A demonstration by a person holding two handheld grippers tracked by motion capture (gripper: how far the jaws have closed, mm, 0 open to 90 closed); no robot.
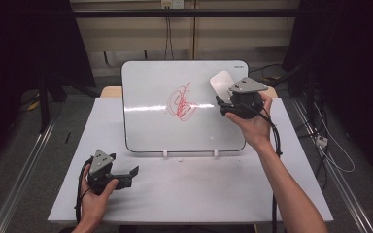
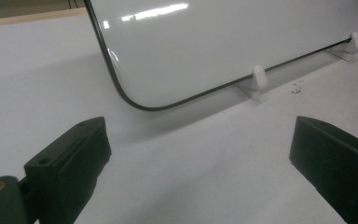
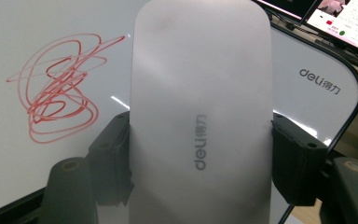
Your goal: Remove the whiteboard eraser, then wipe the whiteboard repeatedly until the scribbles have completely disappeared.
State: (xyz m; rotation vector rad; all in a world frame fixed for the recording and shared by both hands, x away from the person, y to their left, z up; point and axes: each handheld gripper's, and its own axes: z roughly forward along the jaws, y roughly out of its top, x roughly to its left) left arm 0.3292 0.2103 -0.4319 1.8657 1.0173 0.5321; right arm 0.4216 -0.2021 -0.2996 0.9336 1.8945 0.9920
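Right gripper (image 1: 222,97) pinching the white oval plastic eraser (image 1: 221,83) against the whiteboard.

Right hand (image 1: 253,124) raised, jaws clamped on the eraser's sides; one red marker scribble (image 1: 182,103) just left of it on the white rounded-corner whiteboard (image 1: 150,126). Left gripper (image 1: 132,175) rests low, jaws spread, empty.

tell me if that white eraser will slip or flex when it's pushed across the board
The eraser looks rigid, a smooth moulded shell, so it probably won't flex. Its glossy sides could slip, though the right gripper clamps both edges squarely. It likely feels light.

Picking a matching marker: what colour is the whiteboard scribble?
Red scribble, clearest in the right gripper view.
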